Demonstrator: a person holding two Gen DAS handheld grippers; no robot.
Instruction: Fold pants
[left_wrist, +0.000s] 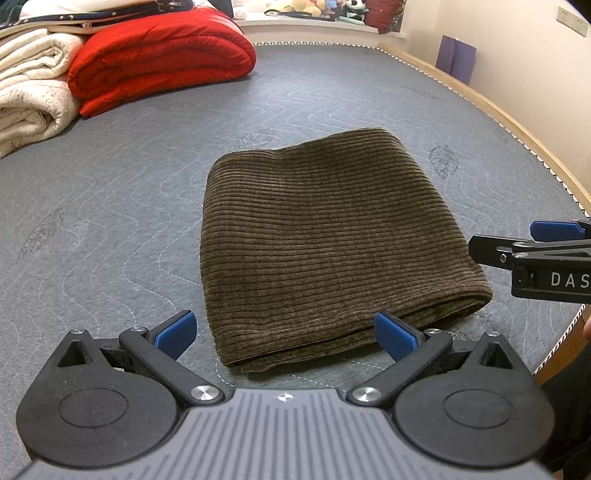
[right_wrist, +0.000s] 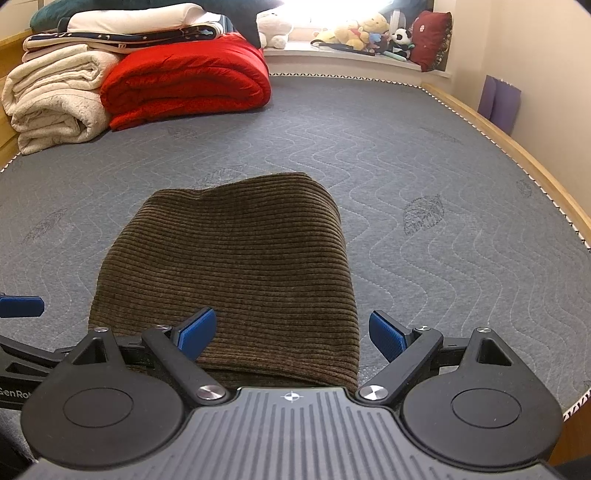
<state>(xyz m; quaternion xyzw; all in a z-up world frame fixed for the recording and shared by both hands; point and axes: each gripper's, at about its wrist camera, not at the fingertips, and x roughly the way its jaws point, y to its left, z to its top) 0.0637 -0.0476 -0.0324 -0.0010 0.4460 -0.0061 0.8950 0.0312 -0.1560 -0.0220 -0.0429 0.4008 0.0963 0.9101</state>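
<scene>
Already your brown pants (left_wrist: 332, 243) lie folded into a compact rectangle at mid-frame on the grey mattress (left_wrist: 110, 221). Both your left gripper (left_wrist: 284, 334) and right gripper (right_wrist: 291, 332) hang spread wide, empty, at its near edge. Probably only tidying remains.

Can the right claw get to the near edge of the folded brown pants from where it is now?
Probably yes. The right claw is open and empty, with the near edge of the folded brown corduroy pants directly ahead between its fingers. Nothing lies between them on the mattress, and the left claw stays aside.
</scene>
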